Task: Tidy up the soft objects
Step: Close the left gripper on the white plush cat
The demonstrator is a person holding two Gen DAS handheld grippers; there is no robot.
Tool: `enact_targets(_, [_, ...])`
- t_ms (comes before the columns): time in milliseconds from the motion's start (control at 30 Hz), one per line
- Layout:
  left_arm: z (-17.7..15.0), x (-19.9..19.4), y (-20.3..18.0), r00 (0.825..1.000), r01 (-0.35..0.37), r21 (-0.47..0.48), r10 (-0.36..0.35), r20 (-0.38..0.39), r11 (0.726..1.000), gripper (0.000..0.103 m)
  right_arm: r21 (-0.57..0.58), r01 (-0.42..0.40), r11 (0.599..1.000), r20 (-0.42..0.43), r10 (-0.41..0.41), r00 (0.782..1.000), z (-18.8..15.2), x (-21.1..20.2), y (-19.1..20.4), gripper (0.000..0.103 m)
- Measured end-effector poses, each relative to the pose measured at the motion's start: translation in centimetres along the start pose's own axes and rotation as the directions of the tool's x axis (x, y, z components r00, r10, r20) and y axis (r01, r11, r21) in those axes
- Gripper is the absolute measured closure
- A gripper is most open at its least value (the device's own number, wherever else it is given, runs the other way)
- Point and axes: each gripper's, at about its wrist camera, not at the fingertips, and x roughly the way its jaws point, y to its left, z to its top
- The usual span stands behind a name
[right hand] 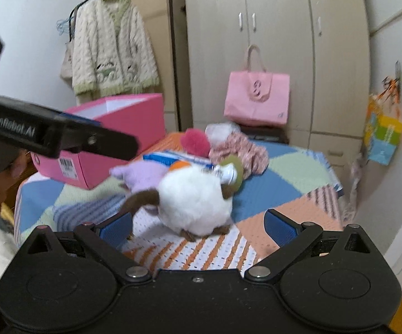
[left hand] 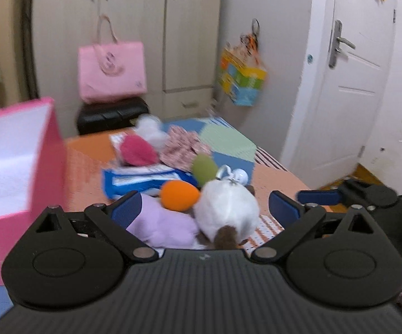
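A white plush toy with a brown tail (left hand: 227, 211) (right hand: 192, 203) lies on the patchwork table cover (right hand: 270, 192) beside a lilac plush (left hand: 162, 222) (right hand: 142, 174). An orange soft ball (left hand: 178, 194), a green one (left hand: 204, 168) and a magenta one (left hand: 138, 150) lie behind, with pink patterned cloth (left hand: 183, 146) (right hand: 240, 150). My left gripper (left hand: 204, 204) is open, its jaws either side of the lilac and white plush. My right gripper (right hand: 198, 226) is open just in front of the white plush. An open pink box (left hand: 14, 172) (right hand: 123, 136) stands at the left.
A blue and white packet (left hand: 142, 179) lies among the toys. A pink tote bag (left hand: 111, 69) sits on a black stool (left hand: 112, 114) by the wardrobe. A colourful bag (left hand: 241, 79) hangs on the wall, and a white door (left hand: 348, 78) is at the right.
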Motion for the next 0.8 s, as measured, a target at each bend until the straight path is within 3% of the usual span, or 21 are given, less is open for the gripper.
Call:
enact_targets(200, [-0.4,4.3,0.6,0.989,0.094,-0.046,-0.098,-0.108,0.995,0.020,0.008,-0.082,0.997,-0.034,0.082,0.996,-0.3,3.1,-1.4,0.006])
enact_targets(400, [-0.8,6.4,0.2,0.972,0.136,-0.072,-0.147,-0.184,0.988,0.038,0.020,-0.156,0.988,-0.032,0.157,0.987,-0.4,5.2,-2.3,0.008])
enact_targets(567, [-1.3,6.7,-1.4,0.980,0.085,-0.014,-0.087,-0.179,0.996,0.042,0.029,-0.164,0.986,-0.023,0.165,0.986,-0.9,6.0,-2.3,0.025])
enact_targets(800, [-1.3,6.0,-3.0,0.985,0.075,0.044,-0.067,-0.159,0.996,0.043,0.028,-0.116,0.993,0.000,0.116,0.993,-1.3,5.0,-2.0,0.030])
